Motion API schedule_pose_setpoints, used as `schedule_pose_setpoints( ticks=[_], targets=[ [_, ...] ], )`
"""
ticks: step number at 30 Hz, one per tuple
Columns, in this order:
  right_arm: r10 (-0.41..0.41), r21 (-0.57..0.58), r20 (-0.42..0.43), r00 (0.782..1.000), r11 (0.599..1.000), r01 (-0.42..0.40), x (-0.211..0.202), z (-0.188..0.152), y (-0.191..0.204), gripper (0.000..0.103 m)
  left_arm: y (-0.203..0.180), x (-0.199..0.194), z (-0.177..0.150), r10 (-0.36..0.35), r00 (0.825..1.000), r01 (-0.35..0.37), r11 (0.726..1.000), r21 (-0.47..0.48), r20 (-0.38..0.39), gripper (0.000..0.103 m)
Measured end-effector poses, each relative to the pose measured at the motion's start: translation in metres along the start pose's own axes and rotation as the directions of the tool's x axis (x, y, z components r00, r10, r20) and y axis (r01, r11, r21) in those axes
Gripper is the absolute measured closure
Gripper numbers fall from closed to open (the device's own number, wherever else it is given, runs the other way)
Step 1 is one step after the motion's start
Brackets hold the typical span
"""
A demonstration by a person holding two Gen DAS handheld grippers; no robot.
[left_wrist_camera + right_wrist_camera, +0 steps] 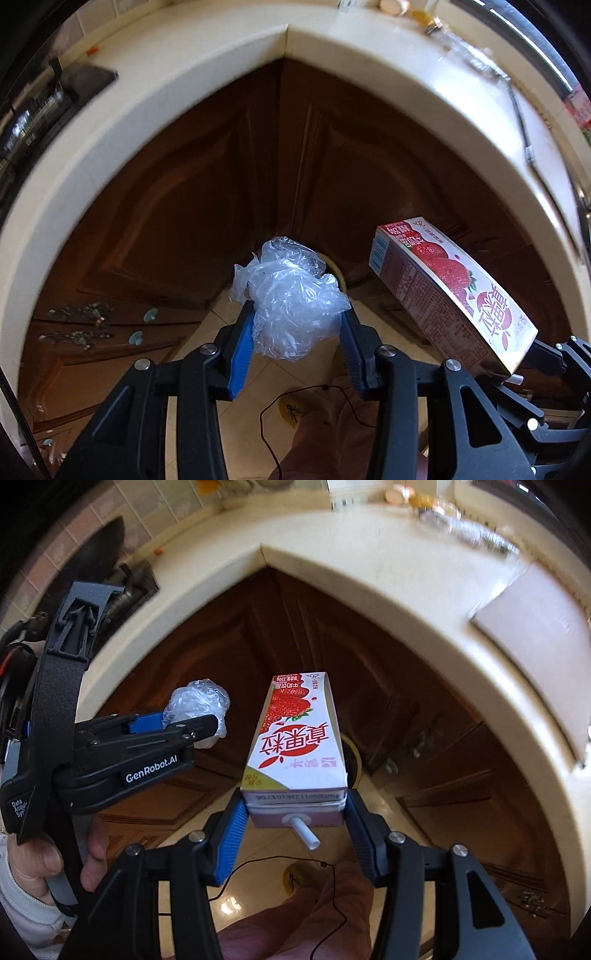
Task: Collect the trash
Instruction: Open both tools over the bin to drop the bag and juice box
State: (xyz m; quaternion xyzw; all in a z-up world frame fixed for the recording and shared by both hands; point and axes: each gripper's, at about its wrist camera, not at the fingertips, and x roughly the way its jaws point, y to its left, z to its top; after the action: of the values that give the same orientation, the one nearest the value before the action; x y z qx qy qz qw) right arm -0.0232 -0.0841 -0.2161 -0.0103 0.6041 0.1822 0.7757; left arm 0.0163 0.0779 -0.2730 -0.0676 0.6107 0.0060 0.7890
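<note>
My left gripper (297, 323) is shut on a crumpled clear plastic bag (291, 295) and holds it in the air in front of the brown corner cabinet. My right gripper (295, 805) is shut on a strawberry milk carton (295, 746) with a white straw (304, 830) sticking out toward me. The carton (443, 291) also shows at the right of the left wrist view. The left gripper (207, 720) with the plastic bag (197, 701) shows at the left of the right wrist view, level with the carton and apart from it.
A cream L-shaped countertop (288, 40) wraps the corner above brown cabinet doors (221, 184). A stove (44, 107) sits at the left. Small items (443, 513) and a board (535, 638) lie on the counter's right side. A pale round object (351, 757) shows on the tiled floor below.
</note>
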Motion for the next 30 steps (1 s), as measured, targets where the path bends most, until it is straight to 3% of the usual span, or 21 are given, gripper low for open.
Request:
schedule_pose_setpoints(
  ticks=[4,9,19,22,24,27,30],
  targets=[
    [-0.037,-0.041,-0.053,0.998,0.999,0.035,0.050,-0.001,-0.004,0.050,0.010,0.046,-0.003,0.013,0.998,-0.013,1.000,-0.012,-0.065,0.061],
    [-0.027,-0.039,-0.138,0.990,0.999,0.022,0.111,-0.001,-0.019,0.050,0.012,0.108,-0.005,0.034,0.987,-0.034,0.999,0.002,-0.159,0.060],
    [-0.021,-0.065,-0.240,0.971,0.998,0.006,0.188,0.010,-0.044,0.050,0.000,0.194,0.009,0.069,0.966,-0.063,0.997,0.033,-0.248,0.054],
    [-0.013,-0.089,-0.258,0.966,0.996,-0.010,0.207,0.014,-0.047,0.050,-0.001,0.213,0.017,0.086,0.960,-0.081,0.996,0.030,-0.267,0.046],
    [0.001,-0.095,-0.272,0.962,0.995,-0.028,0.219,0.025,-0.053,0.049,0.002,0.224,0.019,0.091,0.955,-0.089,0.996,0.020,-0.282,0.032],
    [0.013,-0.120,-0.270,0.963,0.992,-0.047,0.234,0.027,-0.049,0.048,0.008,0.235,0.021,0.094,0.952,-0.097,0.995,0.004,-0.292,0.020],
    [-0.004,-0.149,-0.268,0.963,0.988,-0.037,0.244,0.031,-0.046,0.048,0.014,0.242,0.020,0.093,0.947,-0.100,0.995,-0.007,-0.306,0.016]
  ],
)
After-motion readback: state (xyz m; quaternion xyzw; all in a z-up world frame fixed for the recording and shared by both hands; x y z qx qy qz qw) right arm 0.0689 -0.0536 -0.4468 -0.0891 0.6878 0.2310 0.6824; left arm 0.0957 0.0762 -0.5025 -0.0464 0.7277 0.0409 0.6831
